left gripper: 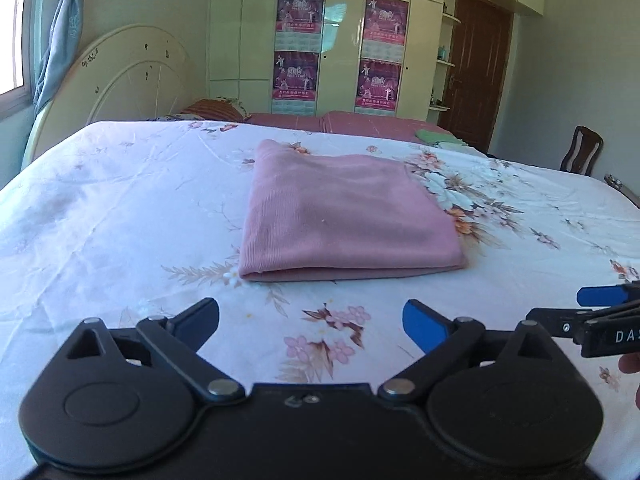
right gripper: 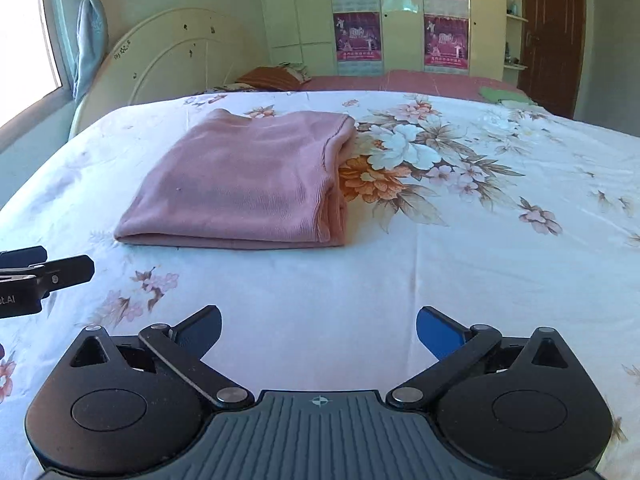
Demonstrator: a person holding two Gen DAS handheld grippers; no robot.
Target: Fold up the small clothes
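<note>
A pink ribbed garment (left gripper: 344, 212) lies folded into a neat rectangle on the floral bedsheet (left gripper: 120, 208). It also shows in the right wrist view (right gripper: 244, 184), ahead and to the left. My left gripper (left gripper: 311, 320) is open and empty, a short way in front of the garment's near folded edge. My right gripper (right gripper: 319, 326) is open and empty, nearer than the garment and to its right. The right gripper's fingers (left gripper: 600, 295) show at the right edge of the left wrist view; the left gripper's fingers (right gripper: 60, 270) show at the left edge of the right wrist view.
The bed's white headboard (left gripper: 132, 80) stands at the left. A pillow (left gripper: 212, 110) and a reddish blanket (left gripper: 360, 122) lie beyond the sheet, with a green cloth (left gripper: 436, 136) at the far right. A wardrobe (left gripper: 340, 40), a brown door (left gripper: 476, 68) and a chair (left gripper: 580, 156) stand behind.
</note>
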